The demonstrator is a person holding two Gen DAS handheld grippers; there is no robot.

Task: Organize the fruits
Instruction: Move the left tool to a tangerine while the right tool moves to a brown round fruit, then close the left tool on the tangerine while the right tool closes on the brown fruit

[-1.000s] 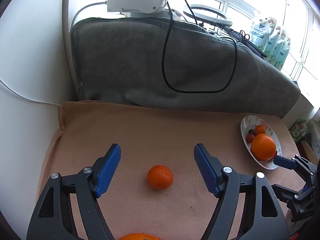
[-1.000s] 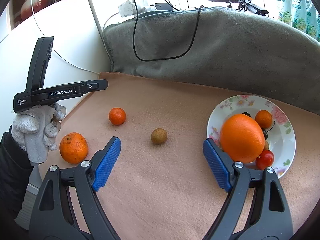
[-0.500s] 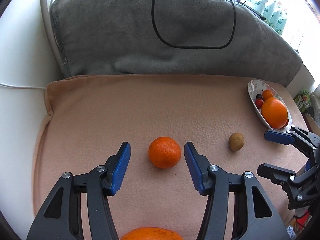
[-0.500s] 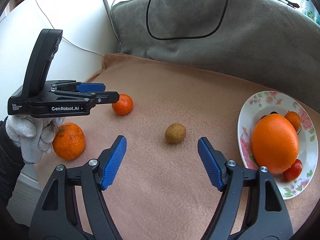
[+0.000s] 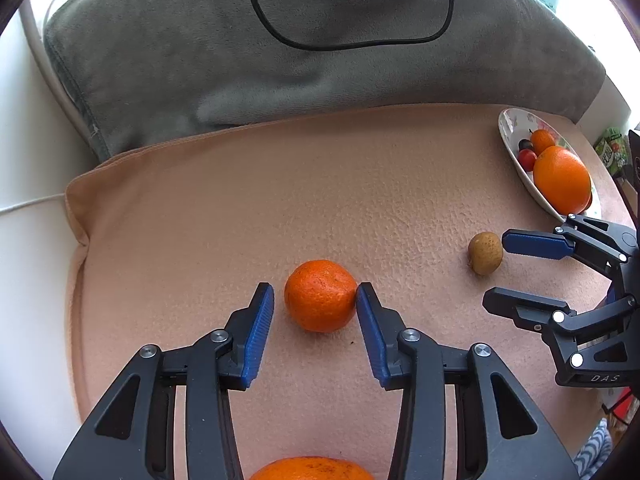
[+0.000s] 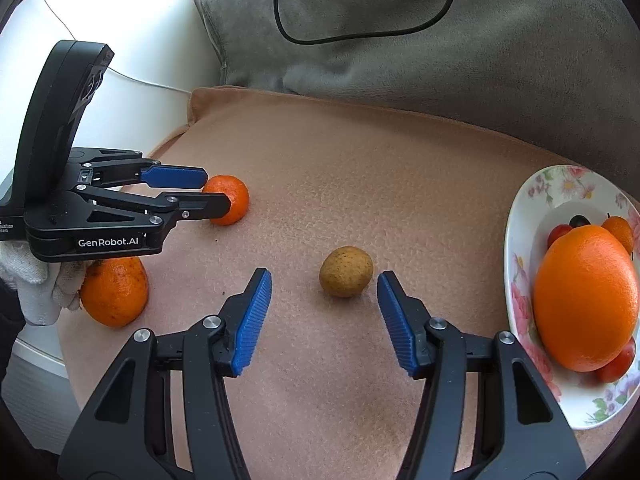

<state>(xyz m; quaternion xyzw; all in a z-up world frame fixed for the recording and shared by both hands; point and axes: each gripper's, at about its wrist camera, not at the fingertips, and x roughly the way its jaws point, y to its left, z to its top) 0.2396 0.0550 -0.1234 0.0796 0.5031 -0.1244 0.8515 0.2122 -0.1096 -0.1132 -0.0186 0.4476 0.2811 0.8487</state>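
On the peach blanket (image 5: 200,208) that covered the work surface, the left tongs (image 5: 315,312) stood released around a small mandarin (image 5: 320,295), the right pad touching or nearly touching its skin and the left pad just clear of it. The right tongs (image 6: 324,304) were likewise released, straddling a small brown fruit (image 6: 346,271) with a wider gap on its left side. A larger mandarin (image 6: 114,295) lay near the left edge of the blanket, close to the gloved hand (image 6: 44,292). A flowered plate (image 6: 532,200) at the right already held a big orange (image 6: 585,300), cherry tomatoes and another small citrus. Judged by appearance, both fruits were light, round and apt to roll; the mandarin's skin would yield under pressure and wanted a gentle grip across its widest part, while the brown fruit looked firmer but small enough to slip out, so a centred hold was advisable. The soft blanket should limit rolling. Open room lay between the two fruits and toward the plate; the grey cushion (image 6: 440,40) bounded the back, and the blanket's left edge dropped away near the larger mandarin. Space left on the plate appeared limited.
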